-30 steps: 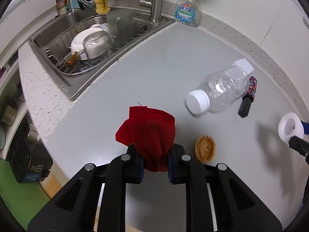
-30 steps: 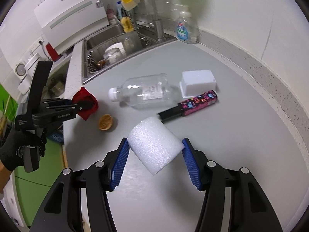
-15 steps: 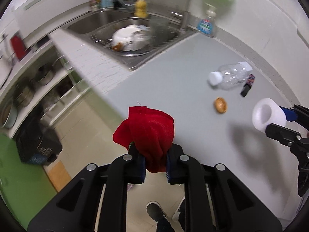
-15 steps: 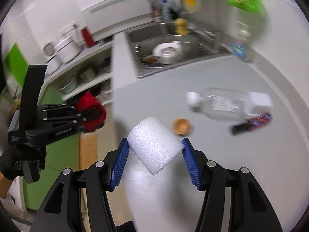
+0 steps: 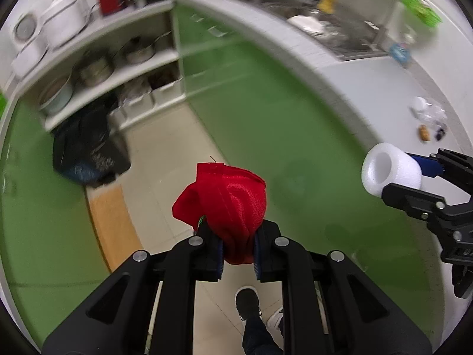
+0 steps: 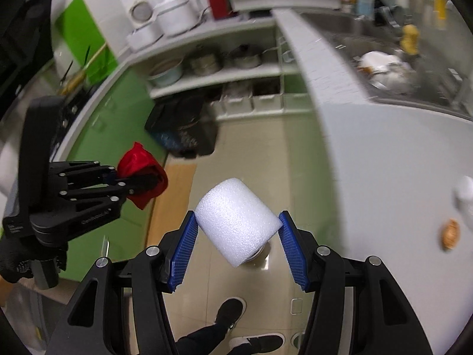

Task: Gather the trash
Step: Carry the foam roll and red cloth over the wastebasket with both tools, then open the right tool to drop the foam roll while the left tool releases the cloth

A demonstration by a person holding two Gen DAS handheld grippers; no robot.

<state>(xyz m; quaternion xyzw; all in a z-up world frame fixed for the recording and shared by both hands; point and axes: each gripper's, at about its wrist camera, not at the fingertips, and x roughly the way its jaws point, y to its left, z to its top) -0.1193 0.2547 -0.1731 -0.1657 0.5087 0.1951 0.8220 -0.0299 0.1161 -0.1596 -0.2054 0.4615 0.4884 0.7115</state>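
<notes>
My left gripper (image 5: 236, 251) is shut on a crumpled red cloth (image 5: 224, 201) and holds it in the air over the kitchen floor; it also shows in the right wrist view (image 6: 142, 165). My right gripper (image 6: 236, 236) is shut on a white foam cylinder (image 6: 236, 219), seen too in the left wrist view (image 5: 390, 171). A black trash bin with a dark bag (image 5: 88, 151) stands on the floor by the shelves, ahead of both grippers (image 6: 183, 130). A clear plastic bottle (image 5: 428, 112) and a walnut shell (image 6: 449, 233) lie on the grey counter (image 6: 384, 162).
Green cabinet fronts (image 5: 266, 103) run under the counter on the right. Open shelves with pots (image 6: 212, 59) stand behind the bin. A sink with dishes (image 6: 384, 68) is at the far right. A wooden mat (image 5: 112, 222) lies on the tiled floor. My shoes (image 6: 230, 310) show below.
Both grippers have swung away from the counter toward the floor and the bin, each still holding its item. The counter has slid to the right of the views.
</notes>
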